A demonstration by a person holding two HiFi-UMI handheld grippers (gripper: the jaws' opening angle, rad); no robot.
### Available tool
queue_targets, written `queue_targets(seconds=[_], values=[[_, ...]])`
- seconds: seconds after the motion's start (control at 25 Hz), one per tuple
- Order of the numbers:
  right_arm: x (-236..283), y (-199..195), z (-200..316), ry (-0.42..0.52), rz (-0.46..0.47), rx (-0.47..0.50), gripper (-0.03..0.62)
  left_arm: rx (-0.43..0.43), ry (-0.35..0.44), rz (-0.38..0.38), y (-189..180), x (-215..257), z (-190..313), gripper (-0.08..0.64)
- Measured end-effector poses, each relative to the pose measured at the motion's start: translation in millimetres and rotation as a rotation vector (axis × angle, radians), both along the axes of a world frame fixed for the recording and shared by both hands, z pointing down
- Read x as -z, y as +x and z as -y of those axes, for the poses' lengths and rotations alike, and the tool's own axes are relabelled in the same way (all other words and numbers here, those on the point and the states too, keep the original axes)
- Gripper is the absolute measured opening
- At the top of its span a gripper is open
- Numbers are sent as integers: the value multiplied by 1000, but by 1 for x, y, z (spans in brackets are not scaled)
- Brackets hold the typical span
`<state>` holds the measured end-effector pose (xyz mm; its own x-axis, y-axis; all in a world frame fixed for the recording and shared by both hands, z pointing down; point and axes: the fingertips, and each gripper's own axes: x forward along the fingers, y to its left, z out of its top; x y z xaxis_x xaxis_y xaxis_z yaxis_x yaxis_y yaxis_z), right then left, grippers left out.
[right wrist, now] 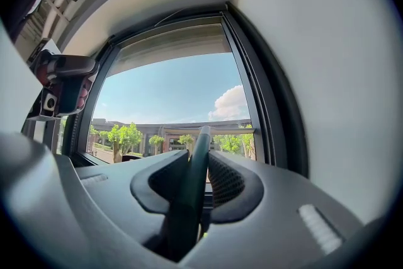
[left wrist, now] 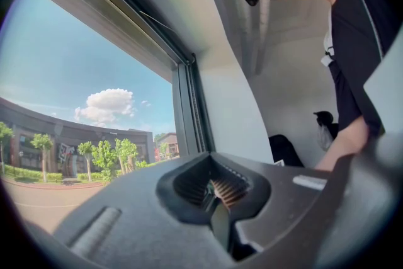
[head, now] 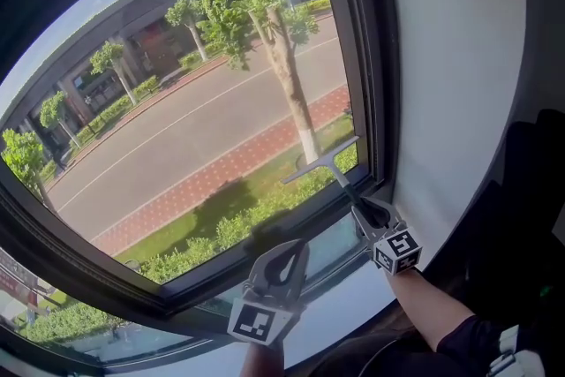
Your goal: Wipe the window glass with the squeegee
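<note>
The squeegee (head: 320, 162) is seen at the lower right of the head view. Its blade looks to be laid against the window glass (head: 194, 128), near the bottom right corner of the pane. Its thin dark handle (right wrist: 191, 192) is pinched tight between the jaws of the right gripper (head: 371, 216). The left gripper (head: 281, 265), low in the middle of that view, is closed with nothing in it.

The squeegee is judged to be light and stiff, likely with a soft edge on the blade. It is best held by the handle, back from the blade, as is done here. A firm squeeze is likely needed, since the smooth, thin handle could twist when the blade is pushed. The glass is hard and slippery and could break, so gentle pushing is called for.
</note>
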<state>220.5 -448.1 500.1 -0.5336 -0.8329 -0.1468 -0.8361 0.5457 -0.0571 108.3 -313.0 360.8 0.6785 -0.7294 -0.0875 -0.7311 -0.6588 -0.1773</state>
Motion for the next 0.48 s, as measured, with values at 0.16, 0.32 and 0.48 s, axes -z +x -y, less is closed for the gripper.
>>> queue_targets(seconds=[0.16,0.32,0.48], values=[[-10,0,-1,-30,9,1,101,-1,-7,0,-1,0,1,3],[-17,-1,-3,-45,12,2,100,-5,-12,-1,-1,0,0,3],[-30,-1,-3,-72,-3,3,101,-7,-18,1,-1,-3,1,3]])
